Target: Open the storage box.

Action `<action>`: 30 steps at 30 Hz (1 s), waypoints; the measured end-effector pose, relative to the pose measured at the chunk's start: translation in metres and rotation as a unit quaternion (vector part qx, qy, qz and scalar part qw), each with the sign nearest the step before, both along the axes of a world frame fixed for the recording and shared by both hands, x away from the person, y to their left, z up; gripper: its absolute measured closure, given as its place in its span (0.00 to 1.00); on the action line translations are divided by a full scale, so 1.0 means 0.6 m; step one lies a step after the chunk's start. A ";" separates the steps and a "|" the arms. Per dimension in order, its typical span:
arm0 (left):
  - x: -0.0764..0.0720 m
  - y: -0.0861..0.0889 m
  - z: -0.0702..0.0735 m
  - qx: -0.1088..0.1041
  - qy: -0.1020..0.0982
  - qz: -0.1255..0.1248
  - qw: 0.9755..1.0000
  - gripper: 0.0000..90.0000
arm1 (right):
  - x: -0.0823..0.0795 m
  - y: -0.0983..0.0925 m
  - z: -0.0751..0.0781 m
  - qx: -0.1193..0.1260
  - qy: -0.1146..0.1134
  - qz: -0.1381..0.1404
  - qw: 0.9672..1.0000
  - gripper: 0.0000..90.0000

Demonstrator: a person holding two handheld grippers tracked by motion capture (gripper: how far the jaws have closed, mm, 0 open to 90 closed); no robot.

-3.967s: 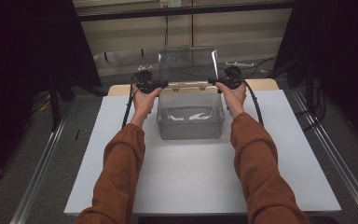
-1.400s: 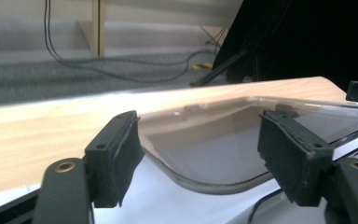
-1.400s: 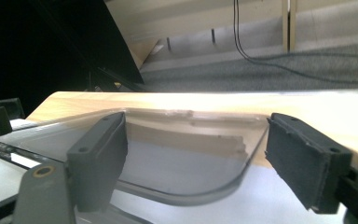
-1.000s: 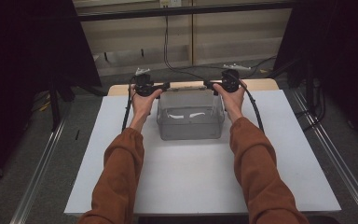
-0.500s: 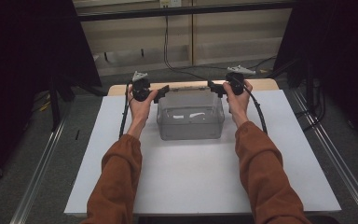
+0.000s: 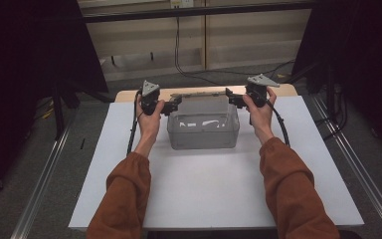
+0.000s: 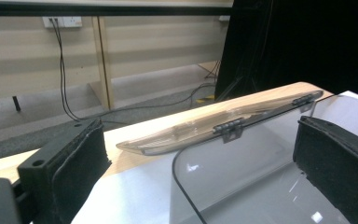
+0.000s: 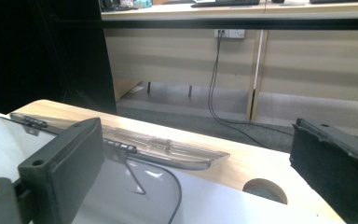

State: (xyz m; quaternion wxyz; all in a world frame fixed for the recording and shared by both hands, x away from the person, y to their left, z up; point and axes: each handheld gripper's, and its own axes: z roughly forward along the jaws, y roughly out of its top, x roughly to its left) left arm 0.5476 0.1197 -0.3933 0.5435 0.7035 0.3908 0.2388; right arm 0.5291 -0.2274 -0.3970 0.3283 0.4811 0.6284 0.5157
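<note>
Two claws flank my clear plastic box (image 6: 203, 130) at the tabletop's (image 6: 214, 199) far middle, seen from above: left claw (image 6: 171, 105) and right claw (image 6: 233, 98) at its back corners. Left gripper view: jaws spread, empty; the hinged lid (image 7: 223, 122) lies folded back, long axis across the wood edge. Right gripper view: jaws apart, cable hole (image 8: 265, 190) near, wall cables (image 8: 213, 88) beyond.

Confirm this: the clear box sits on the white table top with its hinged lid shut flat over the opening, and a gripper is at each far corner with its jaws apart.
Not quite. The lid isn't shut over the opening: it is swung fully back and lies behind the clear box on the wooden strip, as the left gripper view shows. The rest stands: the box sits on the white table top, and the left gripper and right gripper flank its far corners, jaws apart.
</note>
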 end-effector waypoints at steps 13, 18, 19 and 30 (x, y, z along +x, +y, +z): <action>-0.045 0.018 0.010 -0.007 -0.025 -0.001 1.000 0.03 | -0.045 0.003 0.009 -0.007 -0.024 0.007 1.000 0.01; -0.060 0.030 0.011 -0.015 -0.029 0.004 0.999 0.02 | -0.061 0.004 0.008 -0.013 -0.033 0.006 0.999 0.00; -0.063 0.032 0.011 -0.018 -0.028 0.002 0.999 0.02 | -0.062 0.004 0.008 -0.015 -0.035 0.006 0.999 0.00; -0.101 0.047 0.010 -0.024 -0.055 0.004 0.998 0.02 | -0.098 0.006 0.008 -0.029 -0.051 0.009 0.998 0.00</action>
